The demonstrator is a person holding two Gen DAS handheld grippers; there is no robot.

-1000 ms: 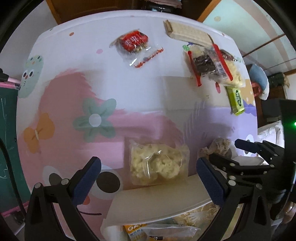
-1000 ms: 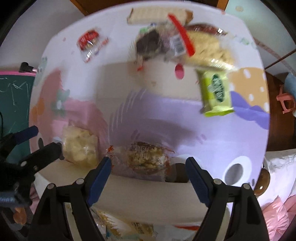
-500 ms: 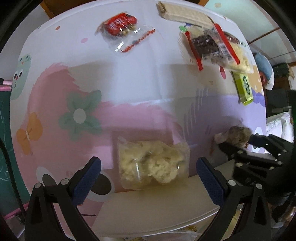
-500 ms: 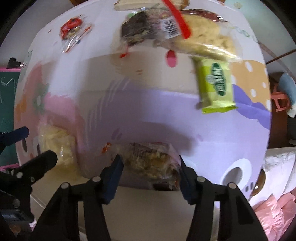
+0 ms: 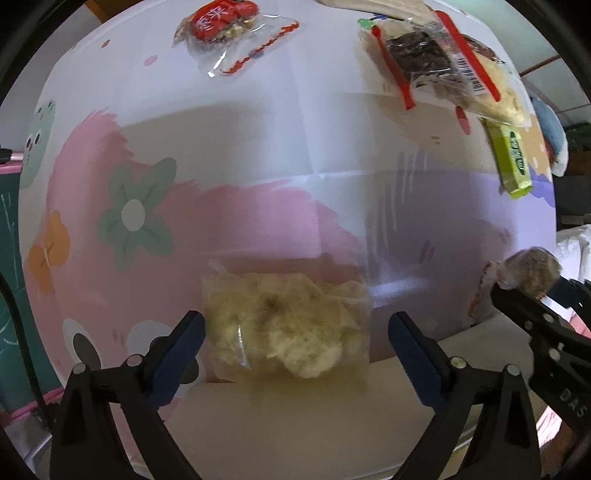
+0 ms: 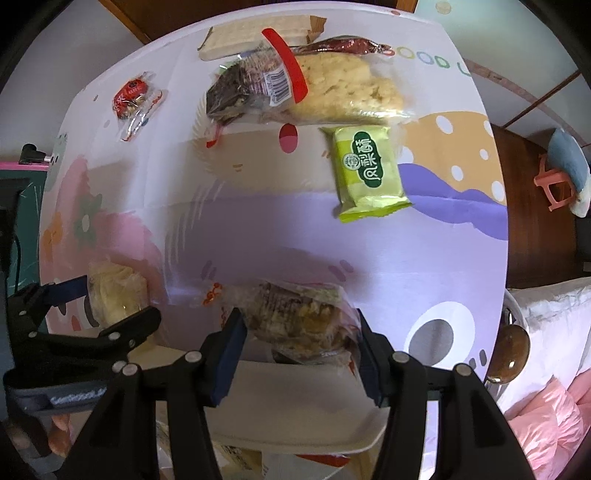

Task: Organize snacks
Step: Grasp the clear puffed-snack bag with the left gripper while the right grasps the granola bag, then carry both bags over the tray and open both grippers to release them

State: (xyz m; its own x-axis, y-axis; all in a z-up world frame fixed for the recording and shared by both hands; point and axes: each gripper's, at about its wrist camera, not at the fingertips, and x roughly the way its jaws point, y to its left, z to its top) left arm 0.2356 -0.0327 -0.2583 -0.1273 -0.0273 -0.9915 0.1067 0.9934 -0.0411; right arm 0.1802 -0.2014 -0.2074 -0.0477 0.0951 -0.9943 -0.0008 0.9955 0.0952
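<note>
A clear bag of pale yellow puffed snack [image 5: 280,317] lies near the front edge of the cartoon tablecloth [image 5: 258,147]. My left gripper [image 5: 294,325] points down around it, jaws closing. The left pad [image 5: 184,343] touches the bag's edge and the right pad [image 5: 413,354] stands apart from it. My right gripper [image 6: 299,321] is shut on a clear packet of brown grain snack [image 6: 291,306], with both pads against its sides. That packet [image 5: 532,266] also shows at the right edge of the left wrist view. The right wrist view shows the left gripper [image 6: 110,299] at lower left.
At the far side lie a red-labelled packet [image 6: 131,96], a wafer block [image 6: 258,33], clear bags with red strips [image 6: 295,88] and a green packet [image 6: 365,170]. A white tray [image 6: 295,406] sits below the front edge, with packets under it. A pink stool [image 6: 554,184] stands on the floor.
My right gripper closed on the brown grain packet. My left gripper came down over the pale yellow bag and its jaws drew in a little.
</note>
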